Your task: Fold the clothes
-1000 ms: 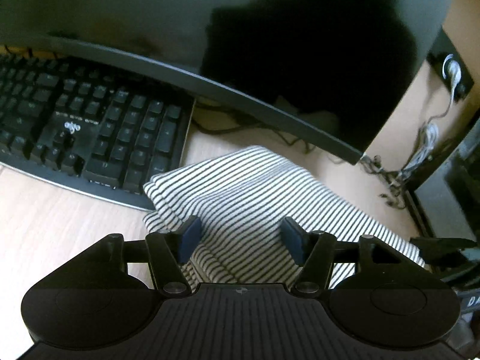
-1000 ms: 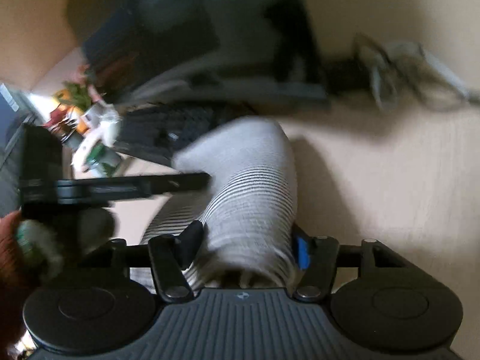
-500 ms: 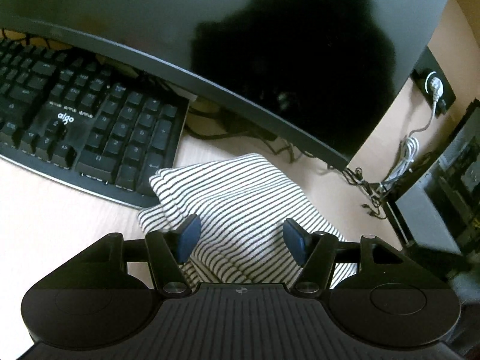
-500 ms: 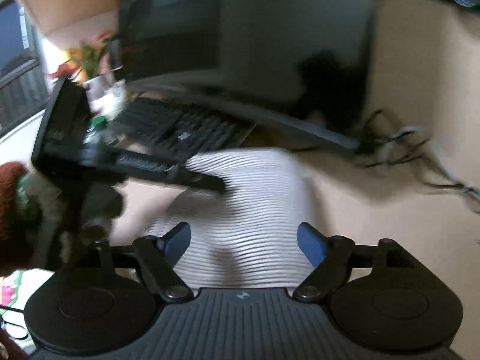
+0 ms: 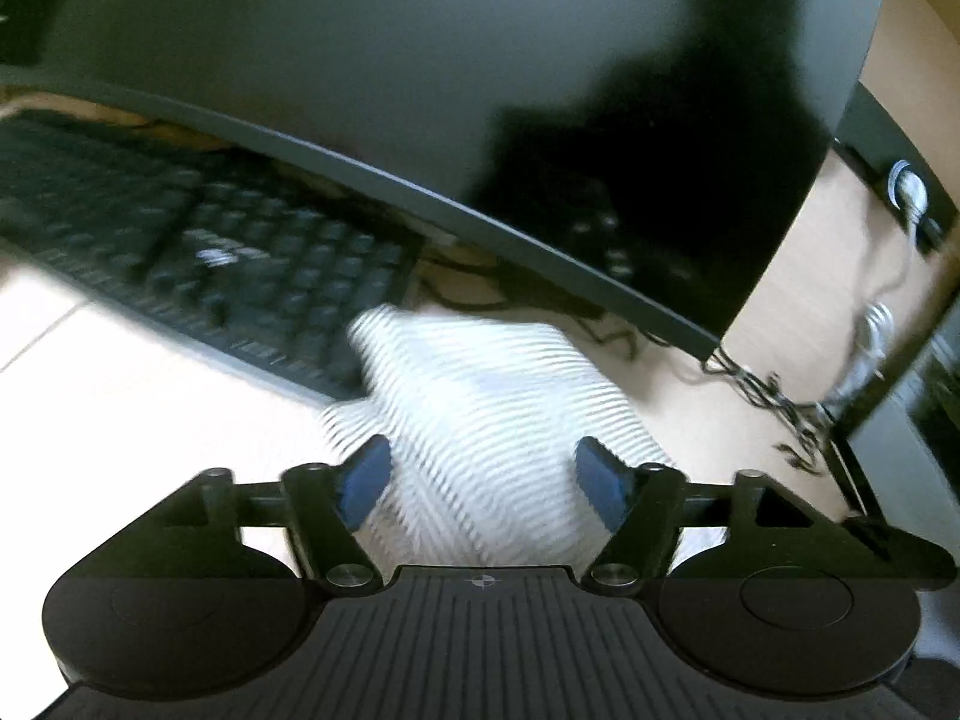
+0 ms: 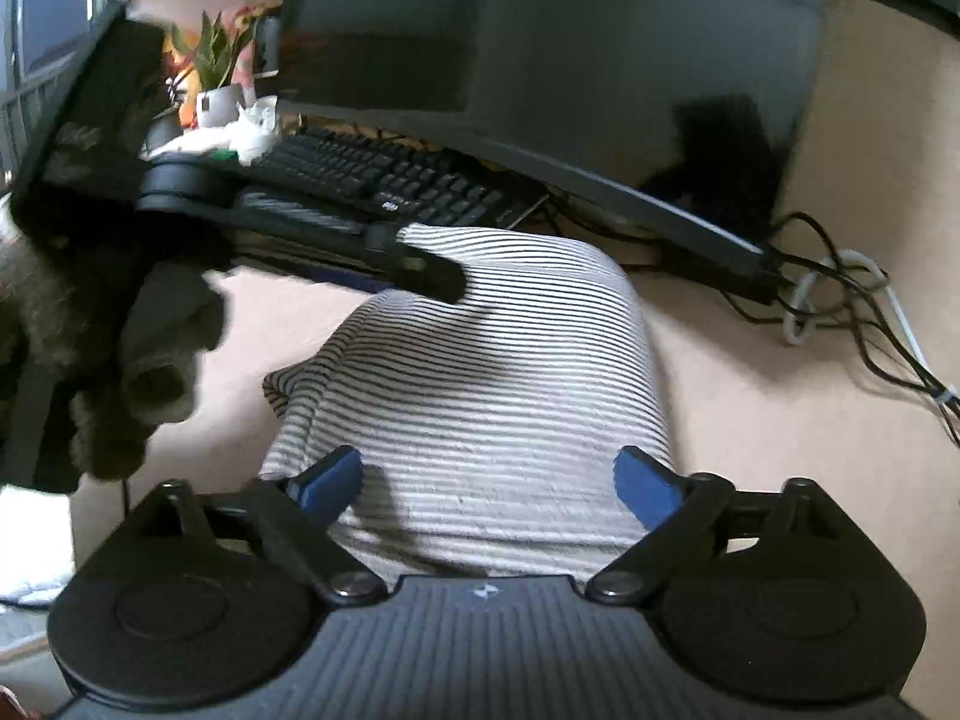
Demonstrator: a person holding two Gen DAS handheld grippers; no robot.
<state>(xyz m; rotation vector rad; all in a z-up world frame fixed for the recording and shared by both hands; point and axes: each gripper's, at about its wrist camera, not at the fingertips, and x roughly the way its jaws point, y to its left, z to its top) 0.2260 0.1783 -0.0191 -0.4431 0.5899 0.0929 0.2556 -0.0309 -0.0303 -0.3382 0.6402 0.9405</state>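
Fingers (image 5: 366, 474) of the left gripper (image 5: 483, 468) are spread apart above the striped cloth (image 5: 480, 414), holding nothing. Cloth lies folded on the desk (image 5: 120, 384), just right of the keyboard (image 5: 228, 264), below the monitor (image 5: 420, 78). Right gripper (image 6: 489, 480) is likewise spread over the cloth (image 6: 498, 384), holding nothing. Cables (image 6: 840, 300) lie at right.

garment (image 6: 480, 384) on desk (image 6: 780, 420) | keyboard (image 6: 384, 180) behind | monitor (image 6: 540, 60) behind keyboard
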